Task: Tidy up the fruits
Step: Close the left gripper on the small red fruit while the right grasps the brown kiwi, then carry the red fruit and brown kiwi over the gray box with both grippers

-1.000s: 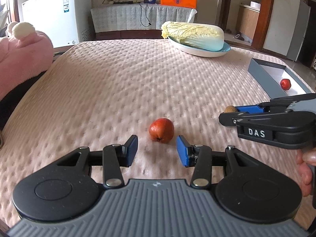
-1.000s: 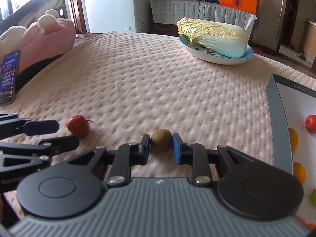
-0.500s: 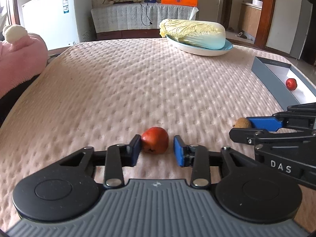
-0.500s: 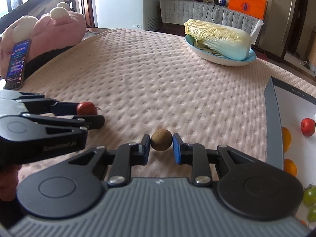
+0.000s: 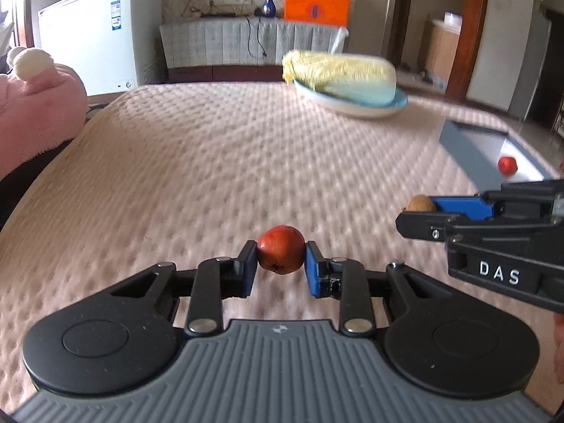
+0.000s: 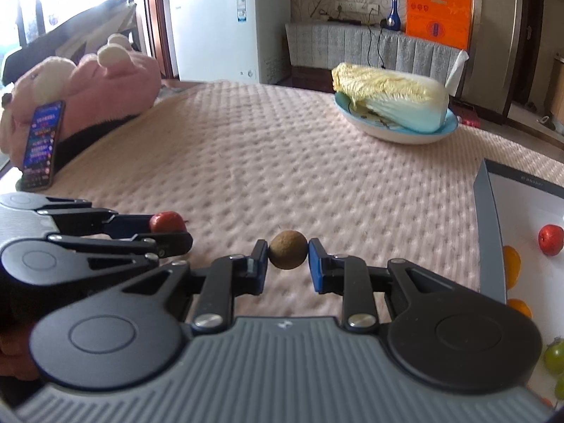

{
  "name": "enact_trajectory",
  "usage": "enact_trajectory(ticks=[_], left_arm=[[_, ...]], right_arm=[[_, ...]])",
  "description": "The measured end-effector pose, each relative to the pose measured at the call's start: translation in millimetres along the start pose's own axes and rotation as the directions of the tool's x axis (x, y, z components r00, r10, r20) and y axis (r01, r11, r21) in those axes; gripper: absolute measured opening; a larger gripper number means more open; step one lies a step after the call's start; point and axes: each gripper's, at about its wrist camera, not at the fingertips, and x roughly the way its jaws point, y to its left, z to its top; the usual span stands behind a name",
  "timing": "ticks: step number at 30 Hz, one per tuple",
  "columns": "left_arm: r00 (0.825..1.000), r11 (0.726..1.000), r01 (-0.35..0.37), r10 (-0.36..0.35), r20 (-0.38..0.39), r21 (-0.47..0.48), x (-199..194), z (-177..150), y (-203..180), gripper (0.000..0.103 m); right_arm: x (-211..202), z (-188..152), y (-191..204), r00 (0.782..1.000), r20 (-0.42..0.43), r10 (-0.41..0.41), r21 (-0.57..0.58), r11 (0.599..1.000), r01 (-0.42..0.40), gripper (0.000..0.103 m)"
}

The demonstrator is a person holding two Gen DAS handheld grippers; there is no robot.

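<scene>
So my left gripper [image 5: 281, 268] has its blue pads clamped on the small red fruit [image 5: 281, 253], dead centre of the left wrist frame, over the pink bumpy tablecloth [image 5: 211, 162]; my right gripper [image 6: 287, 266] pinches the little brown fruit [image 6: 287, 254] the same way; the grey tray [image 6: 488, 232] sits at the right edge of the right wrist frame with a red fruit [image 6: 550, 239] and an orange one [image 6: 511, 266] inside; cabbage [image 6: 391, 102] on its plate [image 6: 363, 123] upper right.

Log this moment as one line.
left tool: shut on red fruit | right tool: shut on brown fruit | tray: partly filled
</scene>
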Motion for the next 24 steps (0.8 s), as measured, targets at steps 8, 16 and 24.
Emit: enact_trajectory(ticks=[8, 16, 24], left_arm=[[0.999, 0.998, 0.047, -0.048, 0.021, 0.048, -5, 3, -21, 0.033], [0.999, 1.000, 0.022, -0.022, 0.027, 0.003, -8, 6, -4, 0.033], [0.997, 0.997, -0.070, 0.071, 0.043, -0.017, -21, 7, 25, 0.033]], right_arm=[[-18, 4, -15, 0.997, 0.053, -0.062, 0.028, 0.998, 0.061, 0.028], [-14, 3, -13, 0.997, 0.053, -0.054, 0.026, 0.998, 0.053, 0.028], [-13, 15, 7, 0.993, 0.109, 0.042, 0.047, 0.998, -0.047, 0.028]])
